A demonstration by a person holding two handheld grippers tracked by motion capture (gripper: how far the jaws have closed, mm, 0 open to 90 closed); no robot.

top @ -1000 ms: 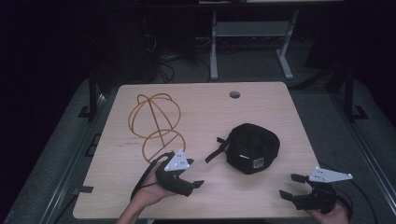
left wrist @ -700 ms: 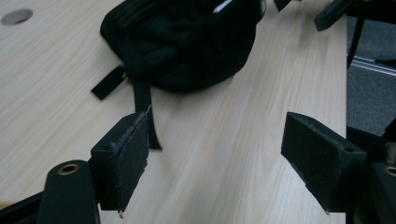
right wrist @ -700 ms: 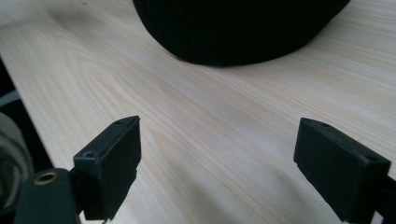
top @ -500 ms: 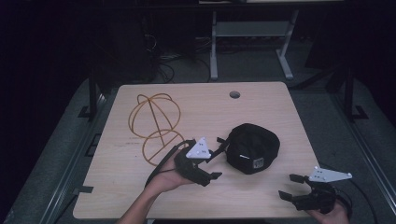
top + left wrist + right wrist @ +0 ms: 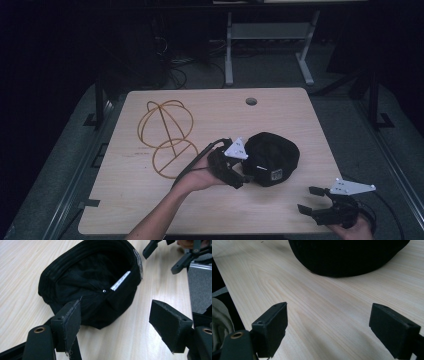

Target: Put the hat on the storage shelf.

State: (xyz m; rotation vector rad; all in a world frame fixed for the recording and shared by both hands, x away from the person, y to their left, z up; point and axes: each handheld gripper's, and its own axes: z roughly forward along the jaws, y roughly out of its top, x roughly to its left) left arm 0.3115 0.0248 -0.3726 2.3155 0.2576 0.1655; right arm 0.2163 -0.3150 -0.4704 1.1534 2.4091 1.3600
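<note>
The black cap (image 5: 272,157) lies on the wooden table (image 5: 210,105), right of its middle, its hollow inside with a white label turned toward the left gripper (image 5: 239,176). That gripper sits just beside the cap's near-left edge, jaws spread wide and holding nothing. The right gripper (image 5: 312,201) rests at the table's near-right edge, well apart from the cap, jaws likewise spread and empty. A yellow wire hat stand (image 5: 167,137) stands on the table's left part.
</note>
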